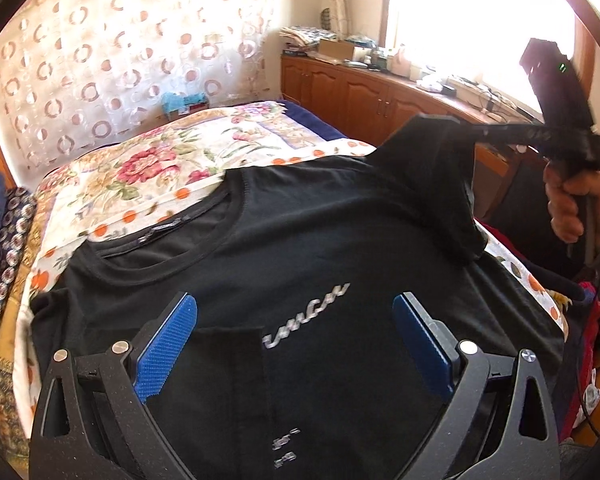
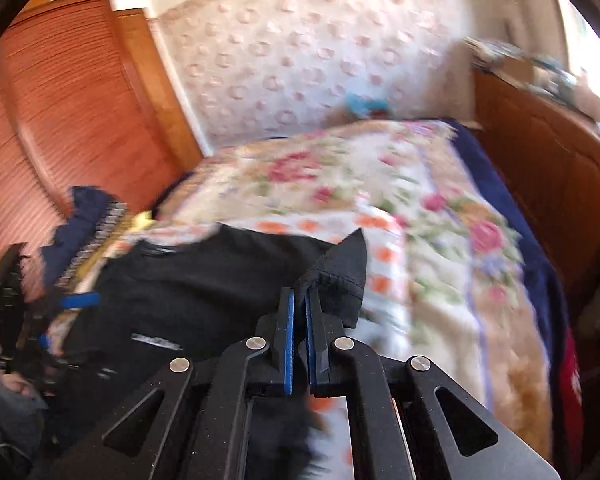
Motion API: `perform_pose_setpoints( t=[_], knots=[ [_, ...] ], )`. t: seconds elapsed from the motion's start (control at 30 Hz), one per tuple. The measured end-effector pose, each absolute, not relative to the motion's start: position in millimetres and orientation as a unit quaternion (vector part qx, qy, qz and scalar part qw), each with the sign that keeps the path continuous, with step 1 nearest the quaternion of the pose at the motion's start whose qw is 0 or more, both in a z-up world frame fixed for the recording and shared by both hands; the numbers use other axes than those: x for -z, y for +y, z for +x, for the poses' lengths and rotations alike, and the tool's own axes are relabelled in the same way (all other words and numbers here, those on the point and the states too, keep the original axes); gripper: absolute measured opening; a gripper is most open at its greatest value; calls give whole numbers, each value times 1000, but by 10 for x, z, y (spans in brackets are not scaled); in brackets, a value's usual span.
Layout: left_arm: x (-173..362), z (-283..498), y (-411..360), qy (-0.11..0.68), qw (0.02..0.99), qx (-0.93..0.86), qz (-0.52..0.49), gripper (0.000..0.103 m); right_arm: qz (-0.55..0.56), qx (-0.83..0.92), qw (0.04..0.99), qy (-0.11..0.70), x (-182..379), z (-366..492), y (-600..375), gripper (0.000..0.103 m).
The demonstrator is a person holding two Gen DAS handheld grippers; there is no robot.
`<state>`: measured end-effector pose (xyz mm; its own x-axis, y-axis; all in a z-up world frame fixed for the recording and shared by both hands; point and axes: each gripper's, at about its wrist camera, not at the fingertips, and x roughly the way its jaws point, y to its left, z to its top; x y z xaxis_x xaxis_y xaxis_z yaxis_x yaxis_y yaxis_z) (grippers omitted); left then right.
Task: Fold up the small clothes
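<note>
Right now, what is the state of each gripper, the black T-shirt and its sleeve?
left gripper: open, above the shirt.
right gripper: shut on the sleeve.
black T-shirt: spread on the floral bedspread, front up.
sleeve: lifted, pinched.

T-shirt (image 1: 300,240) lies on the bed (image 1: 160,168) (cabinets (image 1: 360,92) behind).

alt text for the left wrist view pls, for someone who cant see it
A black t-shirt lies face up on a floral bedspread, with the open left gripper above its chest lettering. At upper right, the right gripper, held in a hand, is shut on the shirt's sleeve and holds it raised off the bed.
</note>
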<state>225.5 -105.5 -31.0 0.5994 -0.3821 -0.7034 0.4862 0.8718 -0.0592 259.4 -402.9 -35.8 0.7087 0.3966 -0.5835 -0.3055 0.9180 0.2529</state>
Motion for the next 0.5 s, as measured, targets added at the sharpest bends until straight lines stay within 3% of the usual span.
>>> perform_pose_setpoints(
  t=[0.17,0.23,0.3,0.5],
  knots=[
    [317,2287,-845,374,899,223,51,99,46,-263,910,317,199,2632,-3460,6],
    [323,2299,-812,374,899,222,46,99,31,-266,908,321,218,2657,-3340,20],
    [335,2323,-808,374,899,223,45,99,27,-266,907,324,268,2659,-3363,41],
    [372,2501,-948,377,893,243,50,99,13,-223,908,355,397,2550,-3508,42]
  ],
)
